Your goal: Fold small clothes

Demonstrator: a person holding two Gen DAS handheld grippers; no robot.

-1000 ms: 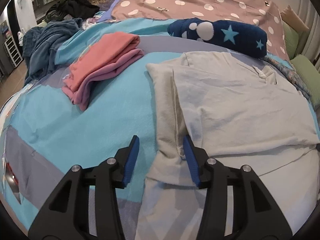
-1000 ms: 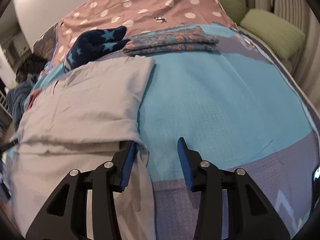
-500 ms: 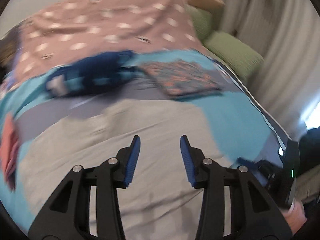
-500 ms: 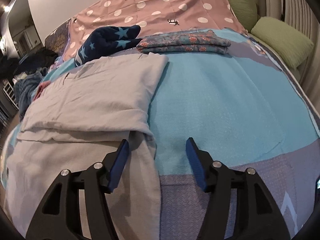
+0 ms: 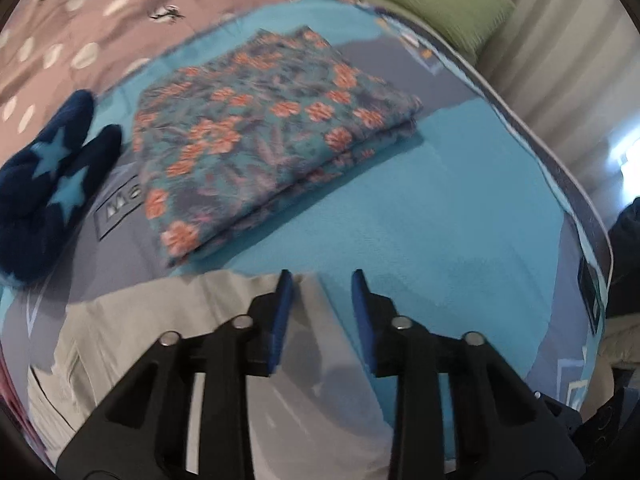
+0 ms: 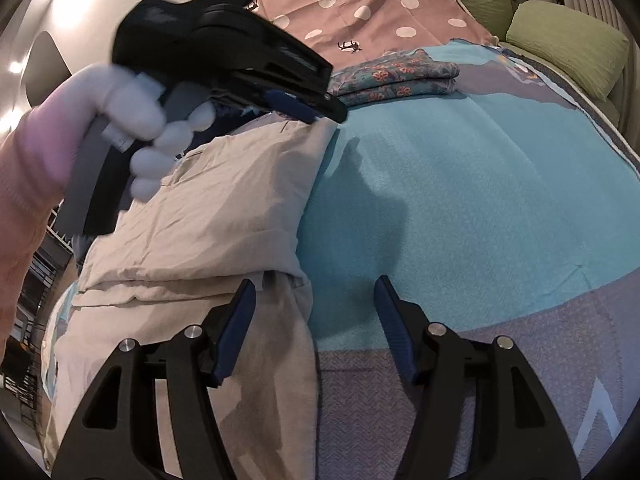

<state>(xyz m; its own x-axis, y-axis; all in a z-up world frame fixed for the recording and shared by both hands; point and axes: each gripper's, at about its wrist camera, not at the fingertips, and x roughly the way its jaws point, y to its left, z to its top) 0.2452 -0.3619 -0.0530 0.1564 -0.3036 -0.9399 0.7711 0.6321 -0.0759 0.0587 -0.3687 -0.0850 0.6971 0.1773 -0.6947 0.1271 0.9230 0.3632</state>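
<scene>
A pale grey garment point(image 6: 208, 216) lies partly folded on the blue bedspread point(image 6: 460, 184). My left gripper point(image 5: 320, 280) is open, its fingers straddling the garment's far right corner point(image 5: 308, 292). In the right wrist view the left gripper point(image 6: 316, 112) reaches over that same far corner, held by a gloved hand point(image 6: 136, 108). My right gripper point(image 6: 314, 292) is open wide and empty, hovering over the garment's near right edge point(image 6: 296, 280).
A folded floral cloth point(image 5: 256, 136) lies just beyond the garment; it also shows in the right wrist view point(image 6: 396, 76). A navy star-patterned item point(image 5: 44, 184) lies far left. A pink polka-dot sheet point(image 6: 360, 4) and green pillows point(image 6: 568, 48) are at the back. The bed's edge point(image 5: 560, 168) runs along the right.
My left gripper swung from the garment's near left side across to its far right corner and lowered over it. My right gripper opened wider and stayed by the near right edge.
</scene>
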